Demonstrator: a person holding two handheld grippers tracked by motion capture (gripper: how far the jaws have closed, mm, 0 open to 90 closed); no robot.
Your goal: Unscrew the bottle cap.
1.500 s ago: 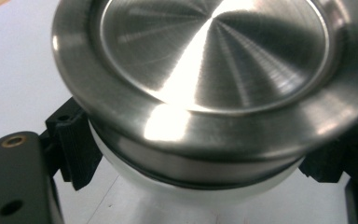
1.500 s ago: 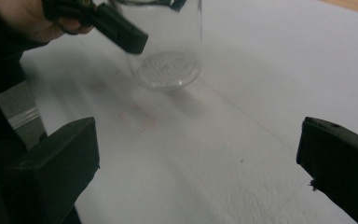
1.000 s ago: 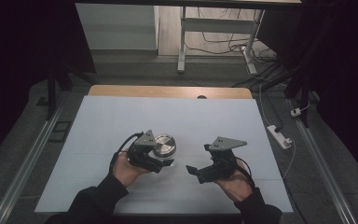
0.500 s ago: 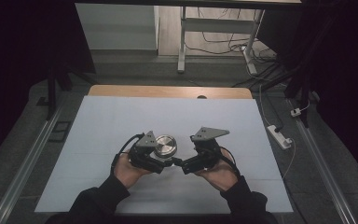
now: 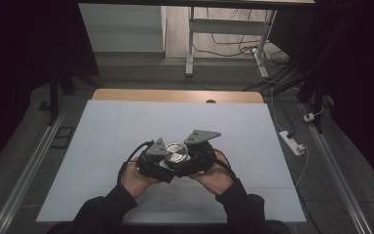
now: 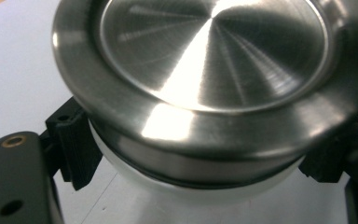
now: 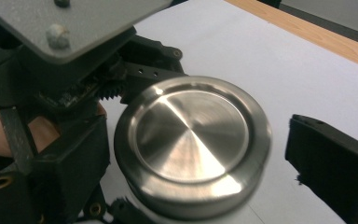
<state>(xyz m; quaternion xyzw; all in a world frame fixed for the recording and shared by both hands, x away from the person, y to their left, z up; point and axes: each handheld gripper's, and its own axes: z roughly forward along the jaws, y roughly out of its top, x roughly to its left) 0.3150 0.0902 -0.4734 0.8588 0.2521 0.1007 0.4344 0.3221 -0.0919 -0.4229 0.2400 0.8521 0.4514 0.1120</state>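
Gripped between the jaws of the left gripper point(image 5: 161, 163), a white-bodied container with a brushed steel lid point(image 6: 214, 74) is held just above the pale blue table mat point(image 5: 126, 126), near the person's edge. Right gripper point(image 5: 195, 156) jaws are spread on either side of the lid point(image 7: 191, 144), one black pad point(image 7: 331, 163) seen apart from it.

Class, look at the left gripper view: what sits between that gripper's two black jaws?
A round container with a brushed steel lid over a white body sits there, the jaws pressed against the body's sides just below the lid.
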